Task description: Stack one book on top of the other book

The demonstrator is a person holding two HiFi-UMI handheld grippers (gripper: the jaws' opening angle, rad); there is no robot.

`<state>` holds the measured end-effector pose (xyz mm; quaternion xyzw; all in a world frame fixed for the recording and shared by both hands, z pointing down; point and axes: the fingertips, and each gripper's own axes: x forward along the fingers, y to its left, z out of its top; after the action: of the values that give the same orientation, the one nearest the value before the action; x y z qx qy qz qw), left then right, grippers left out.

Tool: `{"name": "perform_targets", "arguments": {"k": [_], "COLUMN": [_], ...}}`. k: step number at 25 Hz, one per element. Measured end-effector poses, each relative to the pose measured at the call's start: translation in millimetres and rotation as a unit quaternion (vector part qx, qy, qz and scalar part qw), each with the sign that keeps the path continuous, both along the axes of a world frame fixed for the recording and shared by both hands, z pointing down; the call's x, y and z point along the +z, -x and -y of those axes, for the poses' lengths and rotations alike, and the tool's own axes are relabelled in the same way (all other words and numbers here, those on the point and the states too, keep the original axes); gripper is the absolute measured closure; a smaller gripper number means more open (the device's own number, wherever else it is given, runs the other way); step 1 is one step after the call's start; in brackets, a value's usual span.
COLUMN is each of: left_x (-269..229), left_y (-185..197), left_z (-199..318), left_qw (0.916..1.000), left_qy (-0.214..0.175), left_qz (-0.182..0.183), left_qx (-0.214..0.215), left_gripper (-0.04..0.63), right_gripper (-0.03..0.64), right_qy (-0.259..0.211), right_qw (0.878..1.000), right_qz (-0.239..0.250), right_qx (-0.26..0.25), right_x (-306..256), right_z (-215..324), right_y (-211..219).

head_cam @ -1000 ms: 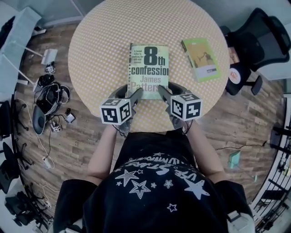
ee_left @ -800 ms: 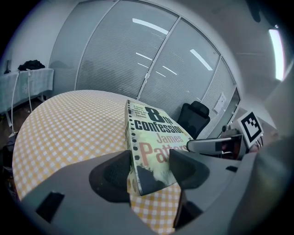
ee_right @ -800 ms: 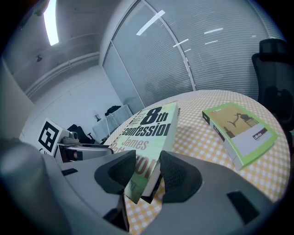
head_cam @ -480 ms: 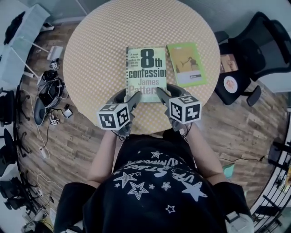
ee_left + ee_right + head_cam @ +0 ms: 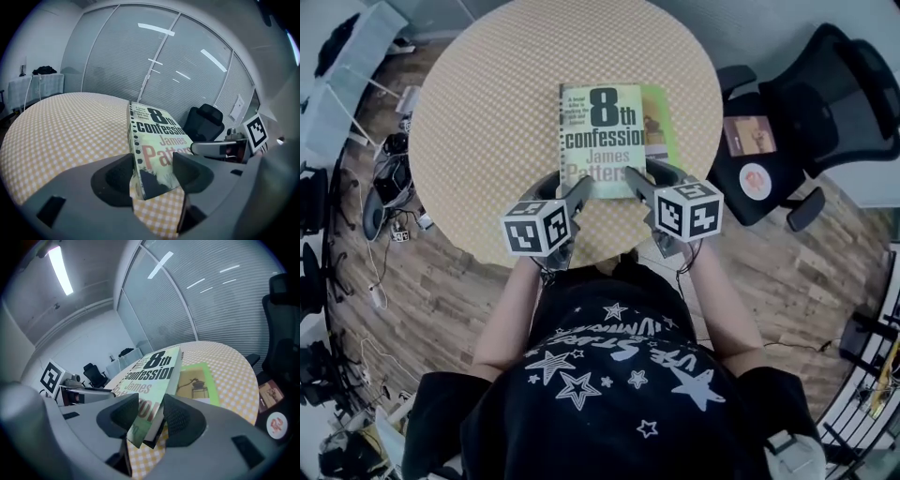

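Two grippers, the left gripper [image 5: 579, 194] and right gripper [image 5: 636, 184], each clamp a corner of the paperback's [image 5: 602, 131] six o'clock edge, sharing its weight above the table [image 5: 487, 122] and half over the green book [image 5: 662, 127] at its three o'clock, apparently to stack it squarely.

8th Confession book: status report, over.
Left gripper and right gripper both shut on 8th Confession book, near corners. Book raised, partly over green book. Nothing blocking.
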<state>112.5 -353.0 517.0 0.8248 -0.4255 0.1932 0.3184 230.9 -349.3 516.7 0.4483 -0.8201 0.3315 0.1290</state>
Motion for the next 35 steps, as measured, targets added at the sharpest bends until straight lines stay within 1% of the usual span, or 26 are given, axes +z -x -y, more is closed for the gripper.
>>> {"name": "perform_targets", "arguments": {"k": [4,8,12,18,23,27,30,35], "left_x": [7,19,30,47,57,59,57,54], "left_y": [-32,-53,-68,-86,-94,-93,-94,-94], "left_z": [4,6,12,22,26,22,22,30], "left_qw": [0.9996,0.9988,0.9983,0.9974,0.9969,0.9971,0.9973,0.9988], "left_qy": [0.009,0.027,0.040,0.060,0.073,0.072,0.070,0.048], "left_qz": [-0.007,-0.012,-0.009,-0.002,0.008,0.017,0.018,0.009], "left_qx": [-0.026,-0.040,-0.042,-0.040,-0.029,-0.018,-0.013,-0.003], "left_gripper": [0.325,0.325,0.325,0.327,0.328,0.333,0.333,0.328], "right_gripper": [0.445,0.445,0.446,0.446,0.446,0.446,0.446,0.446], "right_qy": [-0.001,0.001,0.009,0.028,0.036,0.044,0.045,0.019], "right_qw": [1.000,0.999,0.999,0.998,0.998,0.998,0.998,0.999], "right_qz": [-0.005,-0.009,-0.012,-0.008,-0.005,0.003,0.010,0.020], "right_qx": [-0.021,-0.041,-0.050,-0.050,-0.045,-0.040,-0.036,-0.027], "right_x": [4,13,25,45,55,60,61,57], "right_z": [12,21,30,44,49,45,43,50], "right_y": [-33,-53,-69,-87,-95,-95,-97,-97]}}
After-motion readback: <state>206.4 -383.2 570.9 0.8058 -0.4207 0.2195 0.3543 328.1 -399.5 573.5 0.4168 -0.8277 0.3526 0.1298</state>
